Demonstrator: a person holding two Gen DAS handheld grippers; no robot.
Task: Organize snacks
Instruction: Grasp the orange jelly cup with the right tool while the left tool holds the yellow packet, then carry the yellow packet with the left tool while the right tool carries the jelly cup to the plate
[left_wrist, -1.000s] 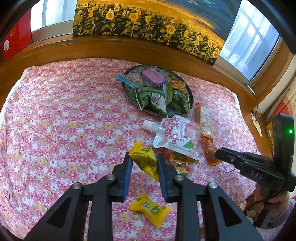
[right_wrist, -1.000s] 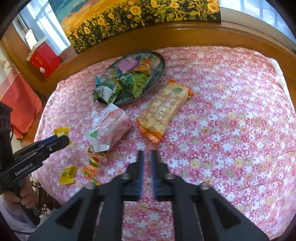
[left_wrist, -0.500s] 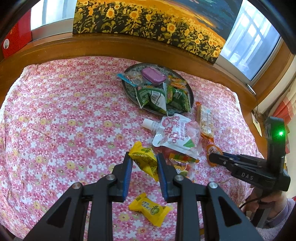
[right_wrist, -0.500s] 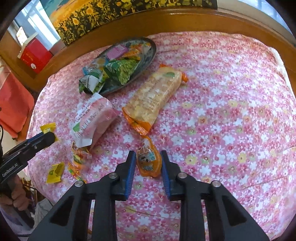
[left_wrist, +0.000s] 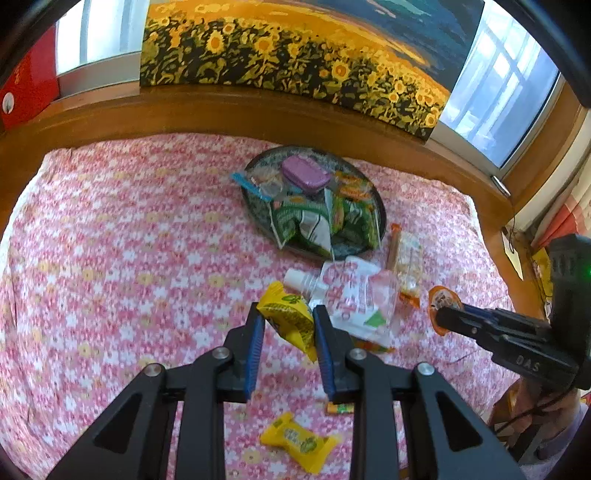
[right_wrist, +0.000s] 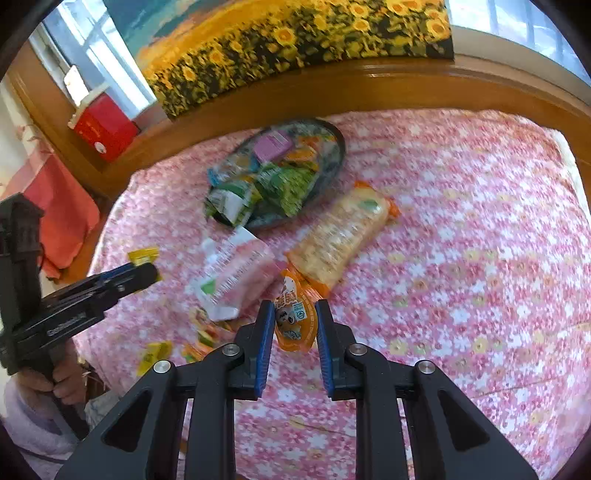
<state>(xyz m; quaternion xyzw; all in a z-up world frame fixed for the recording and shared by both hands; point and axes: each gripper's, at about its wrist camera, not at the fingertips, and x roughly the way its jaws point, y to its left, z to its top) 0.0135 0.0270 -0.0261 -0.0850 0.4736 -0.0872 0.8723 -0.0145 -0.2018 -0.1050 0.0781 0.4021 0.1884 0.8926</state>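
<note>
Table: the pink flowered tablecloth (left_wrist: 122, 236) covers the whole top, and every loose snack lies toward my near edge, so each run to the plate is short.
Plate: the dark round plate (left_wrist: 380, 210) sits toward the far side, already heaped with green packets and a purple box; I judge it the collecting place for everything I lift.
Long cracker pack: the orange-ended cracker pack (right_wrist: 343, 232) lies flat just beside the plate's rim, not yet gathered.
Spout pouch: the pink-and-white pouch (left_wrist: 354, 299) lies between the plate and my grippers, partly over smaller sweets.
Left gripper: my left gripper (left_wrist: 288, 325) is clamped narrow on a yellow candy packet (left_wrist: 290, 319), held clear of the cloth so I can carry it to the plate.
Right gripper: my right gripper (right_wrist: 294, 325) pinches a small orange jelly cup (right_wrist: 295, 317) edge-on between its blue pads, lifted off the cloth.
Leftovers: another yellow candy (left_wrist: 297, 441) waits under my left gripper near the table edge; I judge it comes next.
</note>
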